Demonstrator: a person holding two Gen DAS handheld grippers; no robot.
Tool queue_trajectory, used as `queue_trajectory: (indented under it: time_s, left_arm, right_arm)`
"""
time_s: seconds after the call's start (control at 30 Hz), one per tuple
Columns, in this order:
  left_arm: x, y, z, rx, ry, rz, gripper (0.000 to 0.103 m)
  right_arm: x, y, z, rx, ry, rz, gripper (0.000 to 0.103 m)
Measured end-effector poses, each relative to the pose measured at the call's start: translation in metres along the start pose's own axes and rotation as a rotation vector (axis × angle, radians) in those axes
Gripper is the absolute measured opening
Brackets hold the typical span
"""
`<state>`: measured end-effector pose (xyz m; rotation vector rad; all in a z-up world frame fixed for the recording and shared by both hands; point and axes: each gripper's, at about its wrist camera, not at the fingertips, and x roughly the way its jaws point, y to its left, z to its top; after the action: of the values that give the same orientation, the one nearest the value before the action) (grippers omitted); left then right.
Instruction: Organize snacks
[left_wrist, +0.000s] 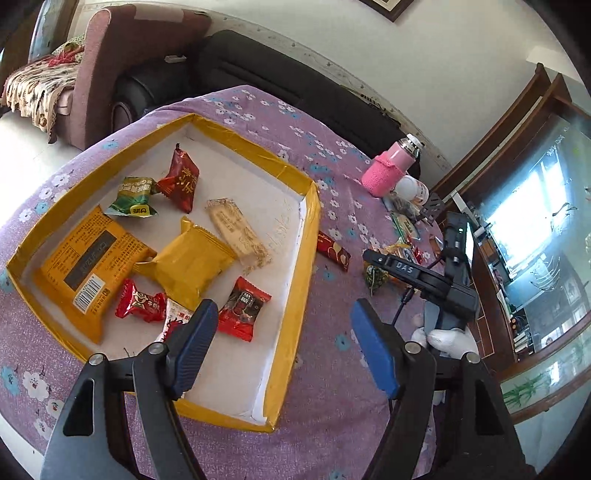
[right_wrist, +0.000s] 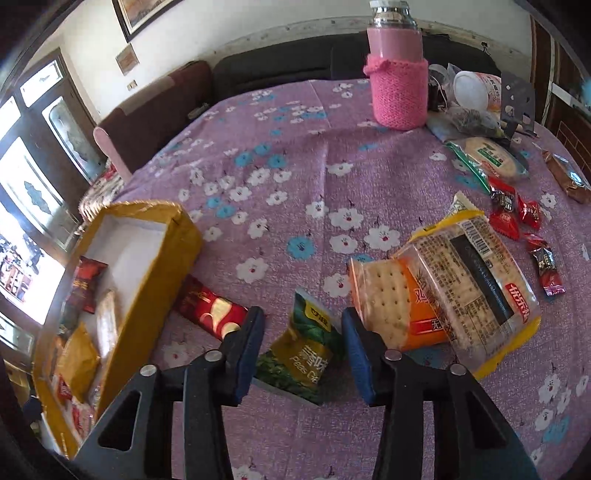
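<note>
A yellow-rimmed box (left_wrist: 308, 236) on the purple flowered cloth holds several snack packets: a large yellow pack (left_wrist: 83, 267), a yellow pillow pack (left_wrist: 188, 264), red candies (left_wrist: 242, 308) and a green packet (left_wrist: 135, 195). My left gripper (left_wrist: 284, 334) is open and empty above the box's near right corner. My right gripper (right_wrist: 303, 345) is open, its fingers either side of a green pea packet (right_wrist: 303, 352) lying on the cloth. The box also shows at the left of the right wrist view (right_wrist: 147, 280). A red packet (right_wrist: 210, 312) lies beside it.
Cracker packs (right_wrist: 469, 288) lie right of the right gripper, with small red candies (right_wrist: 517, 218) and a round biscuit pack (right_wrist: 487, 155) beyond. A pink bottle (right_wrist: 397, 74) and a white cup (right_wrist: 474, 90) stand at the far edge. Sofas are behind the table.
</note>
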<state>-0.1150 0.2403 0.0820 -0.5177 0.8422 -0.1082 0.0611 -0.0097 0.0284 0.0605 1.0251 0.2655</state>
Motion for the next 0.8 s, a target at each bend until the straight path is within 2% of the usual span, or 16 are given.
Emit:
queue_trajectory:
  time_s: [0.1, 0.17, 0.27, 0.33, 0.4, 0.47, 0.53, 0.67, 0.73, 0.8]
  left_arm:
    - [-0.001, -0.007, -0.003, 0.039, -0.009, 0.016, 0.074]
    - [-0.001, -0.009, -0.004, 0.043, -0.011, 0.009, 0.074]
    - [0.0, -0.012, -0.007, 0.045, -0.002, 0.0, 0.074]
    - [0.002, -0.015, -0.008, 0.048, 0.006, -0.006, 0.074]
    - [0.003, -0.018, -0.01, 0.052, 0.013, -0.014, 0.074]
    - [0.003, -0.023, -0.013, 0.062, 0.019, -0.021, 0.074]
    - [0.004, -0.029, -0.015, 0.075, 0.03, -0.034, 0.074]
    - [0.008, -0.046, -0.024, 0.125, 0.061, -0.056, 0.074]
    - [0.013, -0.055, -0.029, 0.153, 0.08, -0.064, 0.074]
    - [0.019, -0.063, -0.034, 0.186, 0.101, -0.068, 0.074]
  right_arm:
    - [-0.005, -0.005, -0.009, 0.001, 0.022, 0.032, 0.032]
    - [-0.014, -0.008, -0.018, -0.007, 0.046, 0.091, 0.03]
    - [-0.029, -0.011, -0.04, -0.023, 0.115, 0.221, 0.03]
    - [-0.038, -0.014, -0.055, -0.029, 0.17, 0.339, 0.033]
    - [-0.05, -0.024, -0.065, -0.003, 0.178, 0.412, 0.034]
    - [-0.064, -0.042, -0.065, 0.039, 0.124, 0.397, 0.039]
    - [-0.078, -0.064, -0.057, 0.08, 0.031, 0.316, 0.048]
    - [-0.085, -0.1, -0.036, 0.187, -0.072, 0.233, 0.053]
    - [-0.084, -0.108, -0.028, 0.201, -0.115, 0.166, 0.057]
    - [-0.078, -0.112, -0.019, 0.198, -0.121, 0.143, 0.058]
